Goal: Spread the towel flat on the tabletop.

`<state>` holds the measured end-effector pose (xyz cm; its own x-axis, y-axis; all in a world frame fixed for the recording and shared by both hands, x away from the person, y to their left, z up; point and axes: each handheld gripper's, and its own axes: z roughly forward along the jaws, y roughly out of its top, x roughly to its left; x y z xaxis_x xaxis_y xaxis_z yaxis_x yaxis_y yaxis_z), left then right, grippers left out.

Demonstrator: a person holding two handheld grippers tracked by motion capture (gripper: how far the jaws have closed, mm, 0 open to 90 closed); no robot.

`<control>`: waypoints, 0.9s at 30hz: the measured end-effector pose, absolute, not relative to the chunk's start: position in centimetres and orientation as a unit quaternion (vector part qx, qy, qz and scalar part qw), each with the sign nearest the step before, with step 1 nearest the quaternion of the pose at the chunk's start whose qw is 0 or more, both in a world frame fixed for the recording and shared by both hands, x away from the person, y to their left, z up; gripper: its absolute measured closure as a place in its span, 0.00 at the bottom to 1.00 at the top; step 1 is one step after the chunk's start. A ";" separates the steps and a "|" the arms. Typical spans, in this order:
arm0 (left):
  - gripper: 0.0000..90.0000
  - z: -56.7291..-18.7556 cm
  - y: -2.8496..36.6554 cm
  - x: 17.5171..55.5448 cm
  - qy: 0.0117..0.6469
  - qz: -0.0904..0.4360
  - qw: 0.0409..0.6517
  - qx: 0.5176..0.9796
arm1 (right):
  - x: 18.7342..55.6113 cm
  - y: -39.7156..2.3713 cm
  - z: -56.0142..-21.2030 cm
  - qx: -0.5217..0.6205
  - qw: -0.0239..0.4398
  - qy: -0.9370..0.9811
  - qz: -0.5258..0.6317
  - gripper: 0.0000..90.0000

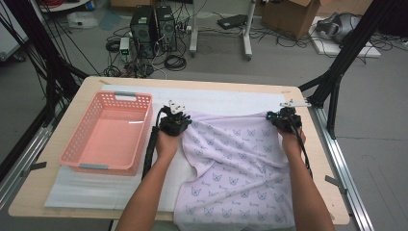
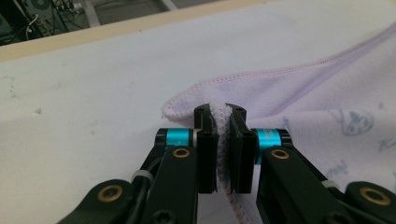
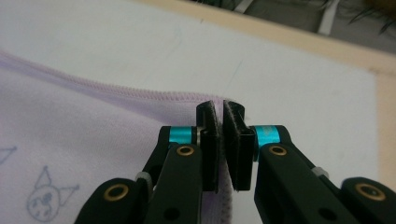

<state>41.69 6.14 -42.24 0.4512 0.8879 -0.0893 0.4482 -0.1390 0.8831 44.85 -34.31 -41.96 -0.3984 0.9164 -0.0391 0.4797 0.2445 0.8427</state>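
I have both forearms stretched forward over the desk (image 1: 57, 144), wrists level. My left tongs (image 2: 222, 140) sit near the middle of the desk, and my right tongs (image 3: 222, 144) reach toward its far right side. Each pair is pressed together on a far corner of the towel (image 1: 235, 163), the hem pinched between the black pads.

The towel is pale lilac with small printed cat-like faces and a stitched edge. It lies on the white mat (image 1: 96, 185), its far edge drawn between the two tongs, while its near end hangs over the desk's front edge. A pink basket (image 1: 108, 132) stands to the left, apart from the towel.
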 end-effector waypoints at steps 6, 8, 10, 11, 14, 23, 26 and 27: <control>0.51 -43.0 6.3 41.7 0.499 0.179 0.456 0.715 | 45.8 -35.5 -41.1 0.533 0.332 0.689 0.363 0.92; 0.51 -43.4 6.4 40.9 0.490 0.155 0.464 0.721 | 45.7 -35.8 -41.2 0.545 0.311 0.688 0.364 0.80; 0.50 -43.8 6.3 40.4 0.482 0.139 0.457 0.735 | 45.4 -35.9 -41.0 0.548 0.294 0.690 0.370 0.71; 0.49 -44.0 6.2 40.2 0.480 0.134 0.455 0.738 | 45.1 -35.9 -40.9 0.549 0.283 0.691 0.375 0.70; 0.46 -44.6 5.9 39.8 0.475 0.107 0.435 0.758 | 44.1 -35.8 -40.4 0.538 0.251 0.703 0.392 0.64; 0.42 -44.4 2.5 38.0 0.428 0.122 0.397 0.803 | 40.1 -35.8 -39.4 0.491 0.212 0.742 0.404 0.58; 0.56 -44.4 2.0 37.3 0.412 0.177 0.377 0.810 | 38.6 -36.1 -39.5 0.482 0.205 0.750 0.405 0.56; 0.76 -44.6 2.3 37.1 0.413 0.171 0.392 0.804 | 38.3 -36.1 -39.5 0.482 0.201 0.754 0.399 0.56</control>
